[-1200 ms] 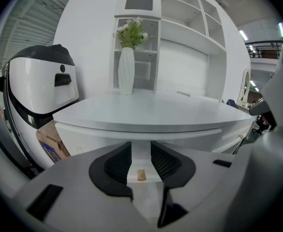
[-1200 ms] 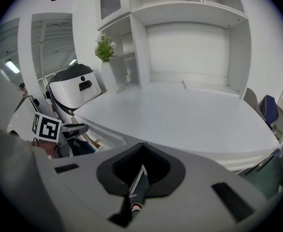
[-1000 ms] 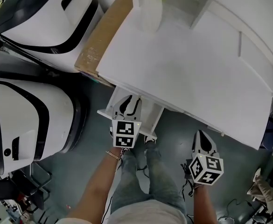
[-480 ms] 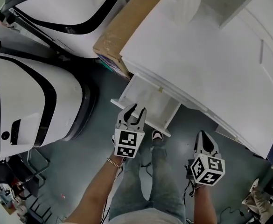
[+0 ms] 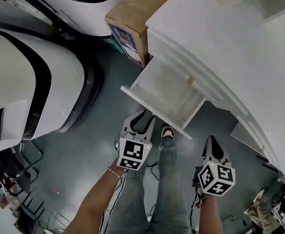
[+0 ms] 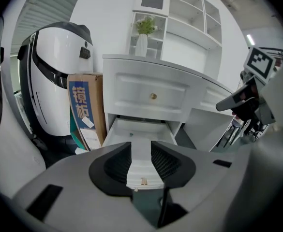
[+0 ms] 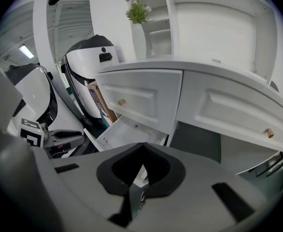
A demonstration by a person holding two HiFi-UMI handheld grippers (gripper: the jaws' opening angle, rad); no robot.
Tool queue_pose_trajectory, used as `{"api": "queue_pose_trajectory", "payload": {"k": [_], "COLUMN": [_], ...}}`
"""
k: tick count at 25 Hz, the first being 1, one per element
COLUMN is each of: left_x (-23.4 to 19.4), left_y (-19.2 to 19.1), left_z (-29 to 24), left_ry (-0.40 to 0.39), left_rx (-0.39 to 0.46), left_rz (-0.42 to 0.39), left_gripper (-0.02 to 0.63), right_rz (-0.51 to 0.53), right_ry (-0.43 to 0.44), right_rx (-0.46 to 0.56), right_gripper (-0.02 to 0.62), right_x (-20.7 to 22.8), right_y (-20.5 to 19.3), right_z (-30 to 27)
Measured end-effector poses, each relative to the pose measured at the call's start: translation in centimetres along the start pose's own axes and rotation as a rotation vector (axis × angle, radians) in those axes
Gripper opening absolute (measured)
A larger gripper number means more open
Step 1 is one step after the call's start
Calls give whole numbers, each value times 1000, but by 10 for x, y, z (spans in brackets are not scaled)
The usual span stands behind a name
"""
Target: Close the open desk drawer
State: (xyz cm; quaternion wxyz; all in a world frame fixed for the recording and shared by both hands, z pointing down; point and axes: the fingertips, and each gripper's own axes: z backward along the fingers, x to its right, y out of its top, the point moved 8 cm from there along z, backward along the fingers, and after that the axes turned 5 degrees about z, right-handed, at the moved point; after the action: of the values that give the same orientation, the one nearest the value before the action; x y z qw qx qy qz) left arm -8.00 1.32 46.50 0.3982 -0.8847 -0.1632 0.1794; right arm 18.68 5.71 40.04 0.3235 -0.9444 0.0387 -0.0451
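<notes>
While open — drawer (image 5: 164, 94) beside "镜柜" box (image 6: 81, 111)

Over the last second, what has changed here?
The left gripper drew back from over the open drawer to just before its front, jaws apart, empty. More of the drawer now shows below the desk. The right gripper stayed at the side, jaws together. Nothing was grasped.

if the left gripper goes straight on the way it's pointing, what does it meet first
Most likely the open drawer's front panel: it fills the gap between the left gripper's open jaws, with its small brass knob almost centred. How much space remains before contact is unclear.
</notes>
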Motion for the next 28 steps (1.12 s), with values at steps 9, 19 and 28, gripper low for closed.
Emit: {"api": "queue_pose_trajectory", "payload": {"k": [9,19,28], "left_x": [-9,-3,6], "left_y": [-62,-87,-87], "left_z": [-18,-45,-50], "left_ry": [-40,-79,-74], "left_rx": [-15,22,32], "left_rz": [-24,-78,-97], "left_gripper": [140,140,140], "right_rz": [31,60,56], "right_ry": [-2,-1,22], "right_rx": [-46,-111,-114], "right_gripper": [6,6,6], "right_x": [-12,-9,-8], "right_y": [-46,-73,-73], "right_z": [-41,-51,-56]}}
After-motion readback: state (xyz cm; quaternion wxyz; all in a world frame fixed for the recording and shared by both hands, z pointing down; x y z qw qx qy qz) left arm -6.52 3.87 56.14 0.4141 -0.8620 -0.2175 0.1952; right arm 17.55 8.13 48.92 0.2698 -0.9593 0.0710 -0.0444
